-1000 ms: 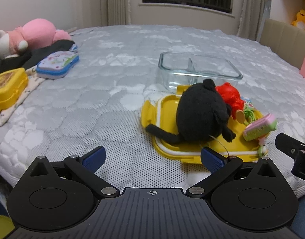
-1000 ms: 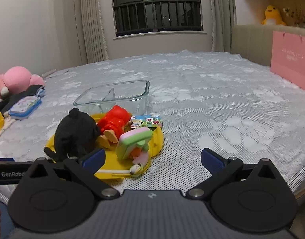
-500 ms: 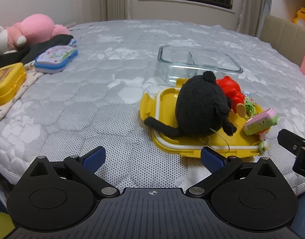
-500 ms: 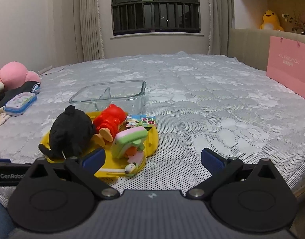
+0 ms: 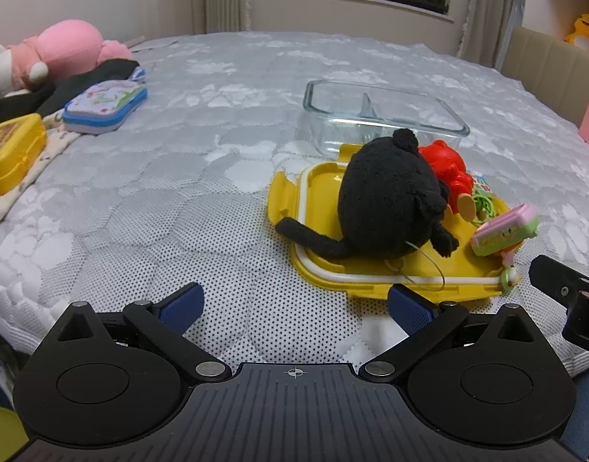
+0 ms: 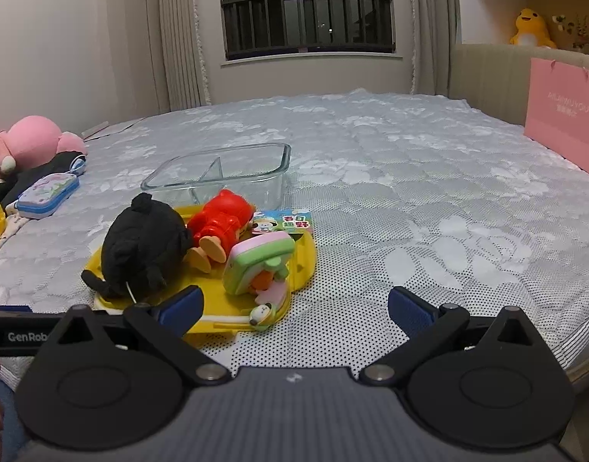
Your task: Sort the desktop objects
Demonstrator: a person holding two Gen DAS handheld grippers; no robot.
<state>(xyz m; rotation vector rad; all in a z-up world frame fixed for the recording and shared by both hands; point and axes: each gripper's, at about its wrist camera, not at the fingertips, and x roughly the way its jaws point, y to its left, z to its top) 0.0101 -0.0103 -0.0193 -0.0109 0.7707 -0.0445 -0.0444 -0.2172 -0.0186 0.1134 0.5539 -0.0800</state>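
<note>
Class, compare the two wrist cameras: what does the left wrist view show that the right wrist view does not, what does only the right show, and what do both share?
Only the left wrist view shows the whole yellow lidded box at far left, and the left tongs, open.

Only the right wrist view shows the pink paper bag in full, the barred window and the open right tongs.

Both show the black plush on the yellow tray, the red figure, the glass container, and the pink plush.
</note>
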